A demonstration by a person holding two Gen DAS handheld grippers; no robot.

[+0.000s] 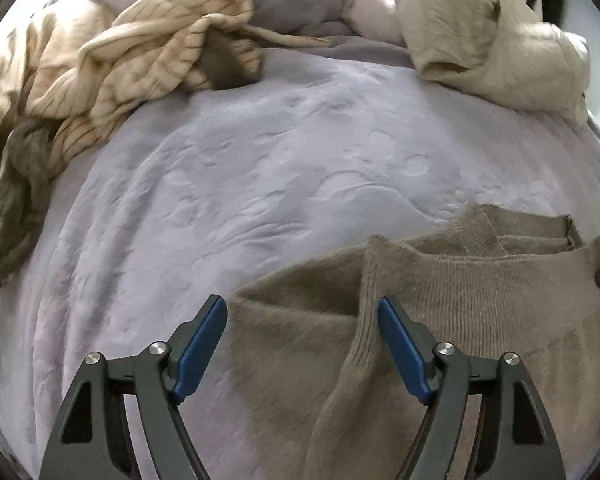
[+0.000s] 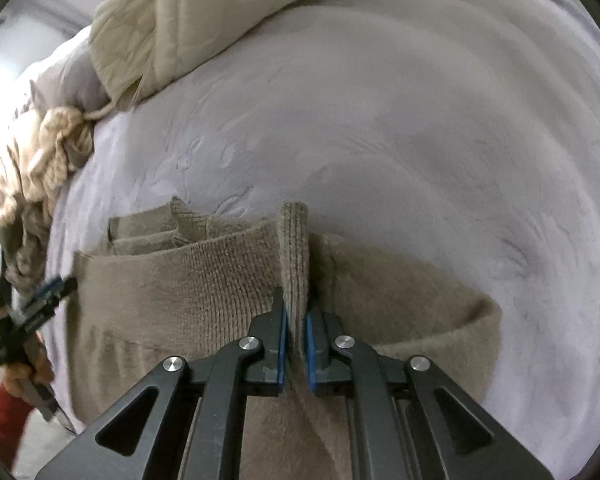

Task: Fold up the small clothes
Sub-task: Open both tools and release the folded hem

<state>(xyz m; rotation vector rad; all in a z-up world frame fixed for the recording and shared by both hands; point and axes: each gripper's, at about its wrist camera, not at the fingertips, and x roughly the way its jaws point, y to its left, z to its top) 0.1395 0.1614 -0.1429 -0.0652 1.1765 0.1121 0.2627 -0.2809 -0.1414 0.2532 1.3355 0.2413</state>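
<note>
- Taupe knit, fuzzy and ribbed at the edges: the small sweater (image 1: 480, 300) lies partly folded on the lavender bed cover (image 1: 260, 168), near the front edge.
- The left gripper (image 1: 302, 344) hovers over the sweater's left part with its blue pads spread wide, holding nothing.
- The right gripper (image 2: 296, 344) is clenched on a ribbed band of the sweater, which stands up between its pads.
- A striped cream garment (image 1: 140, 52) and a beige quilted piece (image 1: 480, 32) lie heaped at the far side.
</note>
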